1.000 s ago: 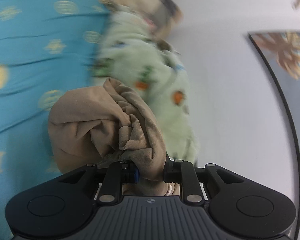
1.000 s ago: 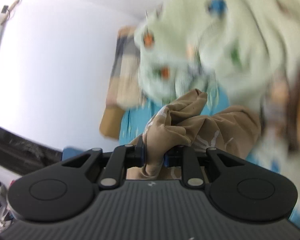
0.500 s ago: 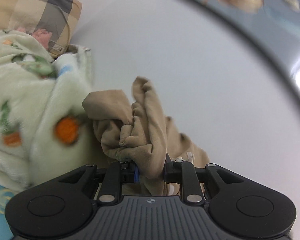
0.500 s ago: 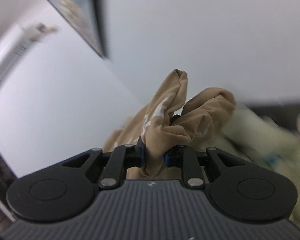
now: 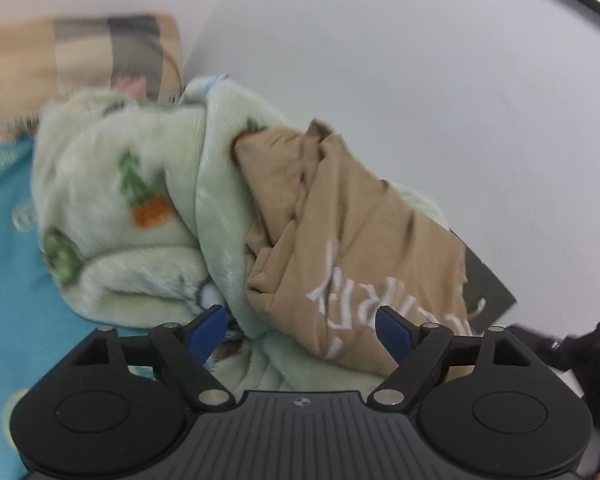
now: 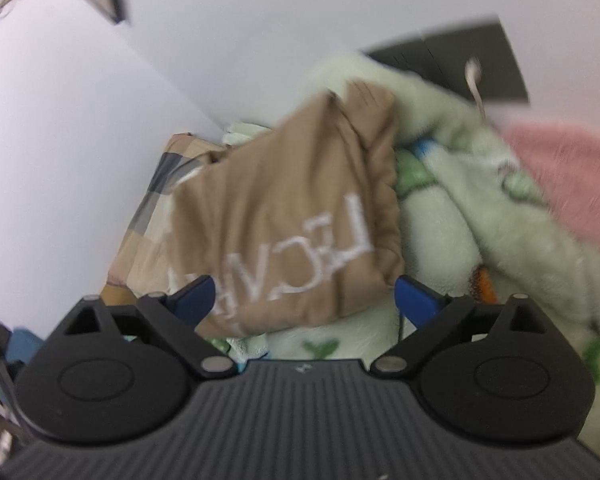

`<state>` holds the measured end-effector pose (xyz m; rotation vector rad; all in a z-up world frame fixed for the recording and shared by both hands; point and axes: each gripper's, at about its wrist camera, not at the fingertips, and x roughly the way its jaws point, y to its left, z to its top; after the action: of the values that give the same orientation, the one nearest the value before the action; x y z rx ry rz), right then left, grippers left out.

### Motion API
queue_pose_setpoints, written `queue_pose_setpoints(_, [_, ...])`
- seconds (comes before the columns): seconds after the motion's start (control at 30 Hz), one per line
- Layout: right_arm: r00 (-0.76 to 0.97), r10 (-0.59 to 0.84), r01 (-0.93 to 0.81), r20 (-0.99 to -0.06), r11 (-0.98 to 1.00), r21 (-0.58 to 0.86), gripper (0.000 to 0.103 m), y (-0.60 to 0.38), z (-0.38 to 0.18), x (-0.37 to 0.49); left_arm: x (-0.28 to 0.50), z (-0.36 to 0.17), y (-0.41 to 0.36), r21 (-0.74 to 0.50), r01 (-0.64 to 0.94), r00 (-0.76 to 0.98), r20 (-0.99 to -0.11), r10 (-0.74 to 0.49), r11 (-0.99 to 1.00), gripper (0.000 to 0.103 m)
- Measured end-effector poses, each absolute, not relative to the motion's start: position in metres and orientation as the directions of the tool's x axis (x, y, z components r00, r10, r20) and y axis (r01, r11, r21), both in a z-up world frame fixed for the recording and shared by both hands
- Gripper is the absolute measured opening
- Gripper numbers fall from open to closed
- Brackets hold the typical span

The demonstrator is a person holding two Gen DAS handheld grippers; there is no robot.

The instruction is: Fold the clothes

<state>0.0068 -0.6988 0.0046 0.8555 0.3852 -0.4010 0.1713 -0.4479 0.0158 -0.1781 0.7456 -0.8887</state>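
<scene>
**Q:** At centre frame in both wrist views, what lies ahead of the tools?

**A:** A tan garment (image 5: 352,240) with white lettering, bundled into a rough, creased packet. It rests on a pale green fleece blanket (image 5: 140,200) printed with cactus motifs, close to the white wall (image 5: 420,80). A checked pillow (image 5: 84,52) sits at upper left of the left wrist view; blue bedding (image 5: 4,280) fills the left edge.

**Q:** How do the tools stand?

**A:** The left gripper (image 5: 300,330) is opening, its blue pads (image 5: 208,328) spread to either side of the cloth's near edge and not pressing on it. The right gripper (image 6: 304,300) is likewise opening, jaws wide, the garment (image 6: 284,216) between and beyond them, unclamped.

**Q:** How far along is the work?

**A:** Judged from the lie of the cloth, this garment appears set down and released as a compact bundle, though its edges are uneven and the fold is loose. Whether other clothes remain cannot be told; a pink fabric (image 6: 572,168) at right of the right wrist view may be one.
</scene>
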Motion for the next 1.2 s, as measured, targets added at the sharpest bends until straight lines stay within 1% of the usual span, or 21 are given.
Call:
queue_pose_setpoints(0.07, [0.861,-0.202,0.479,-0.467,0.631,0.610,0.097,-0.681,0.029,-0.010,0.151,0.040,-0.437,-0.405,0.659,0.416,-0.506,-0.756,0.634,0.097])
queue_pose_setpoints(0.13, [0.864,-0.222,0.473,-0.451,0.664,0.579,0.097,-0.667,0.047,-0.025,0.122,0.075,-0.422,-0.343,0.685,0.457,-0.484,-0.746,0.643,0.103])
queue_pose_setpoints(0.2, [0.866,-0.241,0.468,-0.438,0.698,0.542,0.097,-0.652,0.064,-0.038,0.095,0.104,-0.407,-0.270,0.709,0.502,-0.456,-0.735,0.652,0.103])
queue_pose_setpoints(0.3, [0.873,-0.267,0.455,-0.407,0.747,0.485,0.097,-0.626,0.091,-0.063,0.058,0.139,-0.380,-0.219,0.731,0.529,-0.418,-0.739,0.647,0.103])
queue_pose_setpoints(0.47, [0.890,-0.308,0.429,-0.337,0.813,0.392,0.097,-0.577,0.129,-0.108,0.001,0.180,-0.335,-0.139,0.745,0.575,-0.362,-0.733,0.653,0.103])
queue_pose_setpoints(0.67, [0.898,-0.326,0.412,-0.295,0.858,0.308,0.097,-0.529,0.156,-0.151,-0.057,0.220,-0.284,-0.072,0.741,0.622,-0.302,-0.723,0.667,0.103])
queue_pose_setpoints(0.9, [0.915,-0.338,0.388,-0.221,0.887,0.249,0.097,-0.477,0.166,-0.188,-0.112,0.232,-0.221,-0.039,0.722,0.662,-0.249,-0.707,0.691,0.103])
queue_pose_setpoints(1.07, [0.921,-0.353,0.382,-0.166,0.903,0.197,0.097,-0.439,0.161,-0.203,-0.140,0.225,-0.187,-0.029,0.709,0.682,-0.223,-0.696,0.704,0.103])
queue_pose_setpoints(1.2, [0.921,-0.364,0.385,-0.141,0.907,0.172,0.098,-0.417,0.149,-0.208,-0.155,0.212,-0.168,-0.023,0.704,0.691,-0.209,-0.692,0.710,0.103])
